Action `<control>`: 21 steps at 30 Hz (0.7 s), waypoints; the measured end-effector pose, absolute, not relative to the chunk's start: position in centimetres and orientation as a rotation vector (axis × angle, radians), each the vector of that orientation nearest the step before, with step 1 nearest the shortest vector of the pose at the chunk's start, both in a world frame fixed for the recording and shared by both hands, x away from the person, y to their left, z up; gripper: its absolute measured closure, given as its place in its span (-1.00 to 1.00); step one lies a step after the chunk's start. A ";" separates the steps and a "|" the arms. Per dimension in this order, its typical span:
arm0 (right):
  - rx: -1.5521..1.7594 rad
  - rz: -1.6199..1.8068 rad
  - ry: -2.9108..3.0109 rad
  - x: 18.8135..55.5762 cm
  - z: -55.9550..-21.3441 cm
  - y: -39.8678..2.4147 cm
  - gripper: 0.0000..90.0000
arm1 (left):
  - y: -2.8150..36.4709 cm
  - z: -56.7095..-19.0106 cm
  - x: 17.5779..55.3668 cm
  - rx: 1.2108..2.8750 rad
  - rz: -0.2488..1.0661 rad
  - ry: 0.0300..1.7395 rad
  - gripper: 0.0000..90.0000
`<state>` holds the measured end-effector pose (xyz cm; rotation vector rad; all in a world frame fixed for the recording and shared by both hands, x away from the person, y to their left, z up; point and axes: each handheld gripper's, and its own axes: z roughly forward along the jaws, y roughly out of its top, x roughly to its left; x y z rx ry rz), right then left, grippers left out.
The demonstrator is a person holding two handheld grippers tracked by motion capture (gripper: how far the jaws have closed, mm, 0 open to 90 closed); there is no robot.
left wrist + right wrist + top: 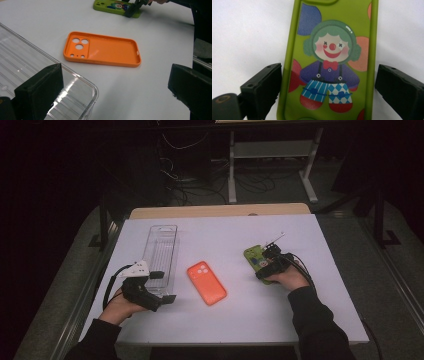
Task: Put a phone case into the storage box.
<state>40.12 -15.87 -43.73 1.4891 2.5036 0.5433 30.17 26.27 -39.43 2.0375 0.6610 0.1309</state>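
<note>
The right gripper (pixel 327 82) straddles the green case (pixel 329 50) at the table's (pixel 225 320) right, jaws released and just clear of its 2 long edges. Its long axis runs away from the person. The left gripper (pixel 115 92) is spread, empty.

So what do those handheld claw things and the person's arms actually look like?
Both arms wear dark long sleeves. Each hand grips a black tool ending in a two-jaw claw with blocky black pads. The left claw carries a pale grey three-cornered plate on top, and a black cable loops from it. The right claw trails a black cable too.
</note>
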 end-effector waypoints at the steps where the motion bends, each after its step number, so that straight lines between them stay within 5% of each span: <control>1: 1.496 0.549 2.505 40.1 -43.7 -15.9 -0.82 | 26.3 -39.4 30.2 2.036 0.130 0.663 -1.00; 21: 1.497 0.578 2.466 39.5 -43.7 -16.0 -0.67 | 26.4 -39.4 30.2 2.045 0.140 0.658 -1.00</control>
